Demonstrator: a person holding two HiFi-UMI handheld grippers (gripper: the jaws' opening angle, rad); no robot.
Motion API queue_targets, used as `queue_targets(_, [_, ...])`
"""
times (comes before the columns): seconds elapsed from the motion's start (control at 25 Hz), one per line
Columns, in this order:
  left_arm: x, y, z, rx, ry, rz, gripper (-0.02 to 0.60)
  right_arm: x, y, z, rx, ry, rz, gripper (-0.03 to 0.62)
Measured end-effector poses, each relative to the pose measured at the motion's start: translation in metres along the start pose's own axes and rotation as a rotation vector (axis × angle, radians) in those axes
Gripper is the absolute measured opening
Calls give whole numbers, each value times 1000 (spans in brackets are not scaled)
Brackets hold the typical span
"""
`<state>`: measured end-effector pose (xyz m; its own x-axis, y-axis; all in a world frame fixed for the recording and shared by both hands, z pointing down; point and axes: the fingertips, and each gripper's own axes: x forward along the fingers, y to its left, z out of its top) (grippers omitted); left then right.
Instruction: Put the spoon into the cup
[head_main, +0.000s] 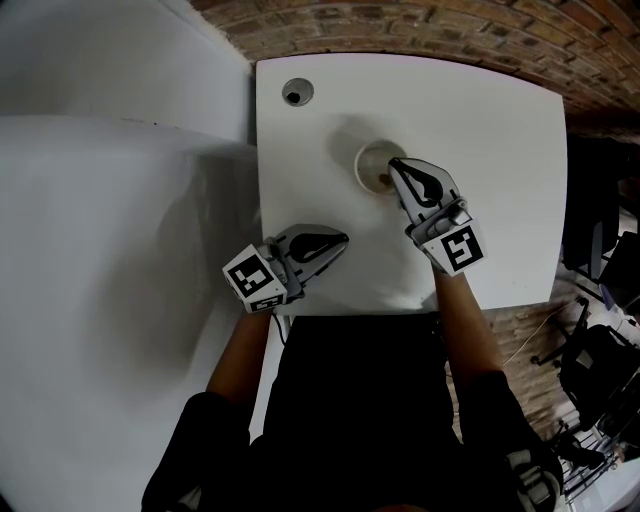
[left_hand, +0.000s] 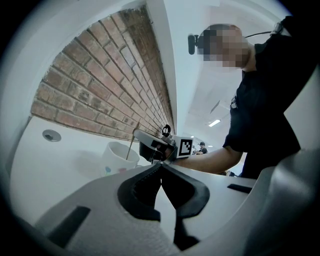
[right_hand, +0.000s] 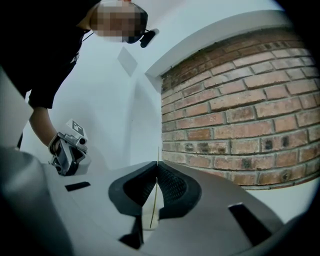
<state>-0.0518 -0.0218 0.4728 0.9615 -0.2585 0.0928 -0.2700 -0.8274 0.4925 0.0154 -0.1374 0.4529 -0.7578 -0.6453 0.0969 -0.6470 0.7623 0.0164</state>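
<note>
Finding the cup (head_main: 372, 160) upright near the middle of the white table (head_main: 500, 150), well out from the brick wall (head_main: 450, 30). Holding the right gripper (head_main: 395, 166) directly over its mouth, jaws pressed together on the thin handle of the spoon (left_hand: 130, 144). Reading the handle as near upright: lower end down inside the cup, upper end poking just above the jaw tips. Cannot tell whether the bowl end touches the bottom, hidden as it is by the cup wall. Keeping the left gripper (head_main: 343, 239) low by the table's front edge, well apart from the cup, jaws closed tip to tip on nothing. Judging the task nearly finished: spoon already standing in the cup, but not yet let go. Left to do: spread the right jaws, let the handle lean on the rim, then draw clear without knocking the cup.
</note>
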Motion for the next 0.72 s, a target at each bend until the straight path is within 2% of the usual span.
queue_targets(0.28, [3,-1,-3,-16,1,-12,17,-9,-19,-6,19,10,-68,12])
queue_targets(0.52, [0,0,-3,-24,-3,-3,17,-15,-39,-8,131,-39,-124,12])
queue_targets(0.72, [-1,1,0,-30,-18,1,17,-21,-52,-19,201,-24,-176,21])
